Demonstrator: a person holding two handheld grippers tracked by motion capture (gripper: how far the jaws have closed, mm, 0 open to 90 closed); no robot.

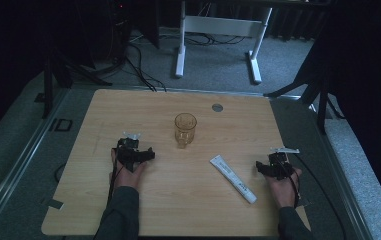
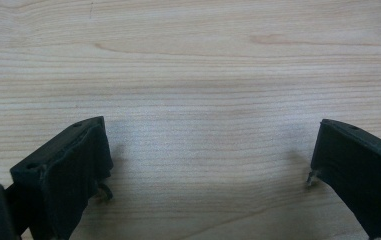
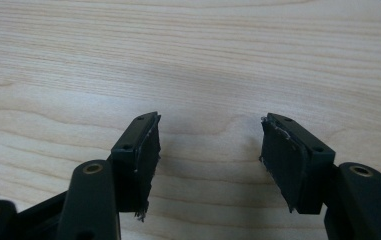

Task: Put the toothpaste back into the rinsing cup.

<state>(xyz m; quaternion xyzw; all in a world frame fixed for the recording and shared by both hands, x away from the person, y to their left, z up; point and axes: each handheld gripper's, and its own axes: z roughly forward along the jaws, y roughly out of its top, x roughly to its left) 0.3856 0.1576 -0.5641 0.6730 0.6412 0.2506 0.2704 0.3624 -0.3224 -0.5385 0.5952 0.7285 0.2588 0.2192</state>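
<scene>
Two open, empty claws, left claw [image 1: 139, 145] and right claw [image 1: 277, 159], are rested on a wooden counter [image 1: 128, 105]. A white tube [image 1: 233, 178] lies just beside the right claw, probably placed for pickup; an amber glass [image 1: 185, 129] is stood between them, farther back.

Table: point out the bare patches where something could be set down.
The table is bare along its far edge behind the amber cup, and along the near edge between the two forearms. The tightest spot is between the white tube and the right hand-held gripper.
</scene>
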